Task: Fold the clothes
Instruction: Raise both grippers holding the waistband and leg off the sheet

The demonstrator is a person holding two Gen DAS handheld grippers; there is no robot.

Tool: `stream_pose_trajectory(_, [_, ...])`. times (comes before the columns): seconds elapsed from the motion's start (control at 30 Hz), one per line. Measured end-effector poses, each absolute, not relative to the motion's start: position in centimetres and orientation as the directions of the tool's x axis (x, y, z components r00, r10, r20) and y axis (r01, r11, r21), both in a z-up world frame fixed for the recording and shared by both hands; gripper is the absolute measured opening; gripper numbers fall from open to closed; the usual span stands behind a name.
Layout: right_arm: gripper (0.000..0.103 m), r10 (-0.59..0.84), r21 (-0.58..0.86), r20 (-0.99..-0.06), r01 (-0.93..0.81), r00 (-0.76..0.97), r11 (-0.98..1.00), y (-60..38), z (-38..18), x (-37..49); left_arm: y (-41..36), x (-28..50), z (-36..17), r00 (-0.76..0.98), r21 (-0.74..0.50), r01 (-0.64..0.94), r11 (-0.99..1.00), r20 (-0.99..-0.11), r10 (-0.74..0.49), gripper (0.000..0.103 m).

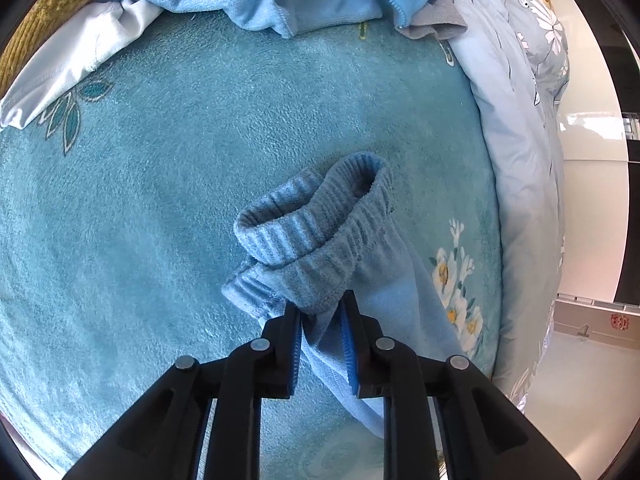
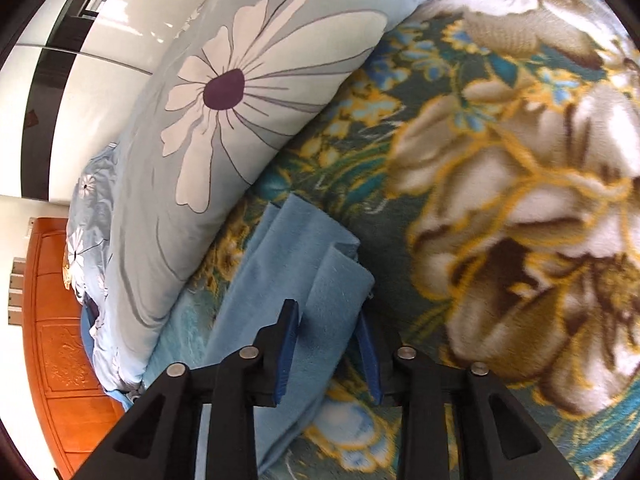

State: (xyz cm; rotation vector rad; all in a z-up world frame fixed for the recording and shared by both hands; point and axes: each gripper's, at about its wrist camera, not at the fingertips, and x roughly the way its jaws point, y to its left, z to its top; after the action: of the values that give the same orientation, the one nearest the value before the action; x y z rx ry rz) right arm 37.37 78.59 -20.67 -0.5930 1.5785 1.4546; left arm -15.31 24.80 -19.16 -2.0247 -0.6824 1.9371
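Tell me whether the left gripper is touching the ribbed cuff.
Touching. The left wrist view shows the left gripper with the ribbed cuff bunched between its fingertips.

The light blue fleece trousers [image 1: 320,240] look soft and matt, with a ribbed knit cuff. The teal plush blanket [image 1: 160,200] under them has a short, slightly shiny nap. The pale blue flowered quilt [image 2: 248,92] is smooth woven cloth. The orange-brown carved wooden headboard [image 2: 60,340] is glossy. The black plastic fingers [image 1: 280,344] are matt, with blue ridged pads and dull metal pins.
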Motion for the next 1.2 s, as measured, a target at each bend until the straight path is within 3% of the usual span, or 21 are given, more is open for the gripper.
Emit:
stream_pose_trajectory(0.03, [0.013, 0.211, 0.522, -0.849, -0.828, -0.483, 0.203, 78.7, -20.7, 37.2, 25.0, -15.3, -19.1, 0.001, -0.490, 0.156, -0.857, -0.868, 0.497, 0.019])
stream_pose_trajectory(0.1, [0.010, 0.212, 0.506, -0.859, -0.837, -0.466, 0.210, 78.9, -20.6, 36.8, 25.1, -15.3, -18.9, -0.004, -0.481, 0.151, -0.864, -0.874, 0.486, 0.019])
stream_pose_trajectory(0.23, [0.009, 0.255, 0.516, -0.847, -0.835, -0.466, 0.192, 78.4, -18.5, 36.5, 26.2, -15.4, -17.3, -0.019, -0.474, 0.107, -0.874, -0.880, 0.475, 0.011])
stream_pose_trajectory(0.4, [0.008, 0.321, 0.547, -0.813, -0.827, -0.486, 0.132, 76.1, -13.8, 37.6, 26.9, -16.1, -14.1, -0.035, -0.547, 0.037, -0.836, -0.837, 0.546, 0.008])
stream_pose_trajectory(0.63, [0.008, 0.408, 0.550, -0.790, -0.823, -0.458, 0.140, 68.5, -7.3, 42.6, 27.8, -15.8, -8.4, 0.038, -0.620, -0.196, -0.759, -0.779, 0.626, 0.008])
stream_pose_trajectory(0.77, [0.008, 0.370, 0.507, -0.833, -0.837, -0.412, 0.208, 64.0, -7.5, 47.1, 26.6, -16.3, -10.8, 0.077, -0.590, -0.216, -0.778, -0.805, 0.589, 0.008])
stream_pose_trajectory(1.0, [0.008, 0.199, 0.384, -0.923, -0.839, -0.330, 0.385, 58.0, -15.8, 51.3, 24.5, -15.8, -18.7, 0.178, -0.454, -0.215, -0.865, -0.889, 0.423, 0.010])
stream_pose_trajectory(1.1, [0.010, 0.194, 0.380, -0.925, -0.821, -0.328, 0.426, 57.1, -17.2, 52.1, 23.8, -15.6, -19.2, 0.190, -0.464, -0.186, -0.866, -0.882, 0.431, 0.011])
stream_pose_trajectory(1.2, [0.014, 0.196, 0.377, -0.926, -0.825, -0.323, 0.421, 57.3, -16.8, 52.0, 24.1, -15.3, -19.0, 0.207, -0.459, -0.227, -0.859, -0.885, 0.418, 0.022])
